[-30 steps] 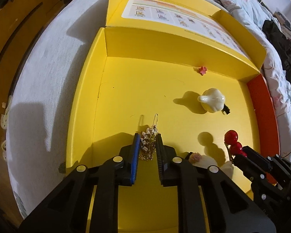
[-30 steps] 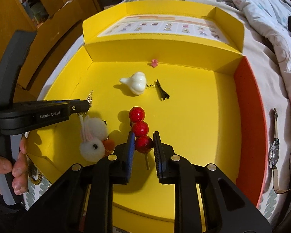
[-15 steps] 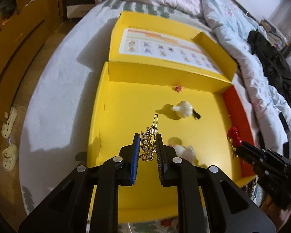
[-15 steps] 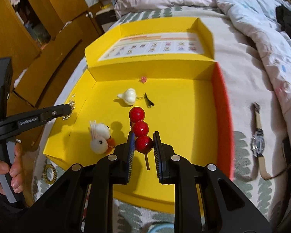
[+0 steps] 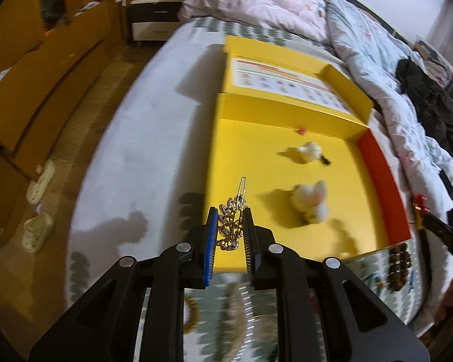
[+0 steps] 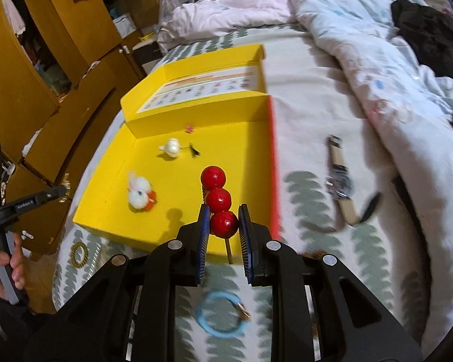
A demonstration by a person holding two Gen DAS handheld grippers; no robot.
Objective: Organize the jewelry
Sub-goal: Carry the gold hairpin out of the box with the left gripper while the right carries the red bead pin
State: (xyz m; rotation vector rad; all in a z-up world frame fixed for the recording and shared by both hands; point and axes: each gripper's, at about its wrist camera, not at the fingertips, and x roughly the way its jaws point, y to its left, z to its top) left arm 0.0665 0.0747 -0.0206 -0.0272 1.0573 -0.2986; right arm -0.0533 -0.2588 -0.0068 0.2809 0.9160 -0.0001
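Note:
My left gripper (image 5: 230,214) is shut on a gold rhinestone hair clip (image 5: 232,220), held above the near left corner of the yellow box (image 5: 256,157). My right gripper (image 6: 224,215) is shut on the lowest ball of a red three-ball hairpin (image 6: 219,200), lifted over the box's near right part (image 6: 250,138). Inside the box lie a white fluffy rabbit clip (image 6: 139,194), a white garlic-shaped clip (image 6: 171,148) and a tiny pink star (image 6: 189,128). The left gripper (image 6: 64,188) also shows at the left of the right wrist view.
The box sits on a bed with a leaf-patterned sheet. A wristwatch (image 6: 339,181) lies right of the box, a light blue ring (image 6: 222,313) and a gold ring (image 6: 79,254) in front of it, a dark beaded bracelet (image 5: 398,267) near its corner. Quilts are piled behind.
Both grippers have risen and pulled back from the box with their pieces still held. The box now looks smaller and farther, and the sheet in front of it has come into view.

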